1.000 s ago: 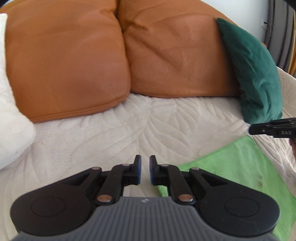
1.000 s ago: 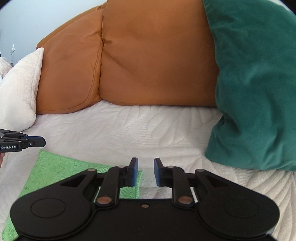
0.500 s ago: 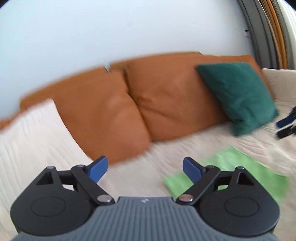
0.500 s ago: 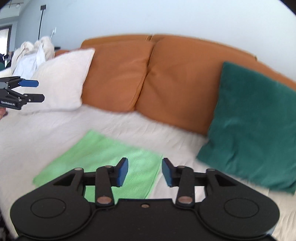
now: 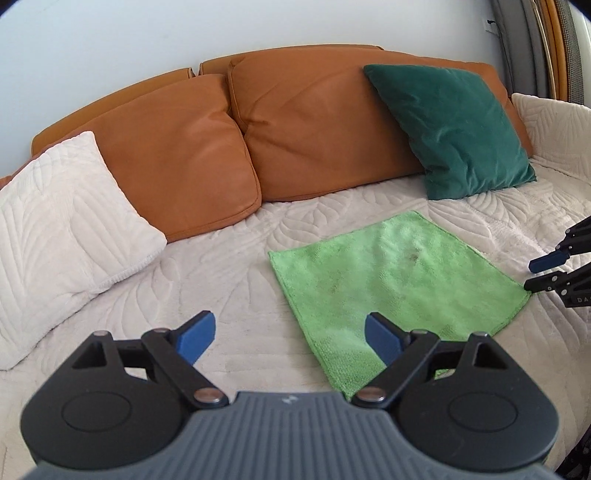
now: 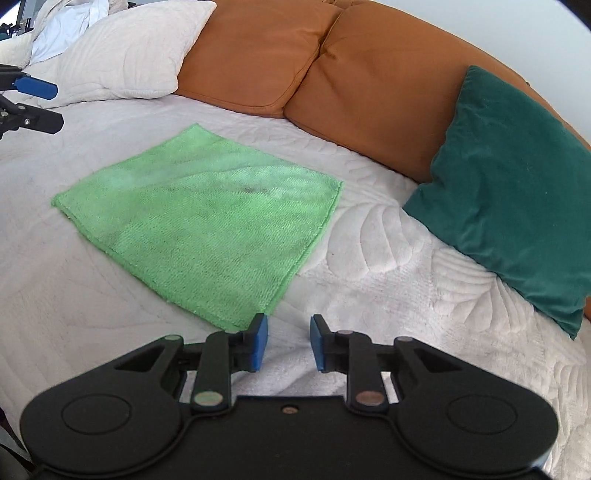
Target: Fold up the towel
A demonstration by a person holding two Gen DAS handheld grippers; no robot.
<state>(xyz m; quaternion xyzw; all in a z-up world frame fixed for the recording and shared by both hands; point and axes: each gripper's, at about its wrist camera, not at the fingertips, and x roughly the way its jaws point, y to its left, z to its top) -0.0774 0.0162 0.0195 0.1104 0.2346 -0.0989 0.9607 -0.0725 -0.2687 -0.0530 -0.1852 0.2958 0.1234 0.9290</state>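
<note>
A green towel (image 5: 395,280) lies flat on the white quilted sofa seat; it also shows in the right wrist view (image 6: 207,221). My left gripper (image 5: 290,338) is wide open and empty, raised above the seat at the towel's near left corner. My right gripper (image 6: 288,341) is open and empty, just off the towel's near right corner. Each gripper shows at the edge of the other's view, the right one (image 5: 554,273) and the left one (image 6: 33,103).
Two orange back cushions (image 5: 207,147) line the sofa back. A dark green cushion (image 5: 454,129) stands at the right and a white pillow (image 5: 62,218) at the left. Crumpled white laundry (image 6: 70,18) lies beyond the pillow.
Both grippers pulled back and up from the towel's far edge. The left jaws opened wide and the right jaws opened a little. The towel now lies flat and in full view.
</note>
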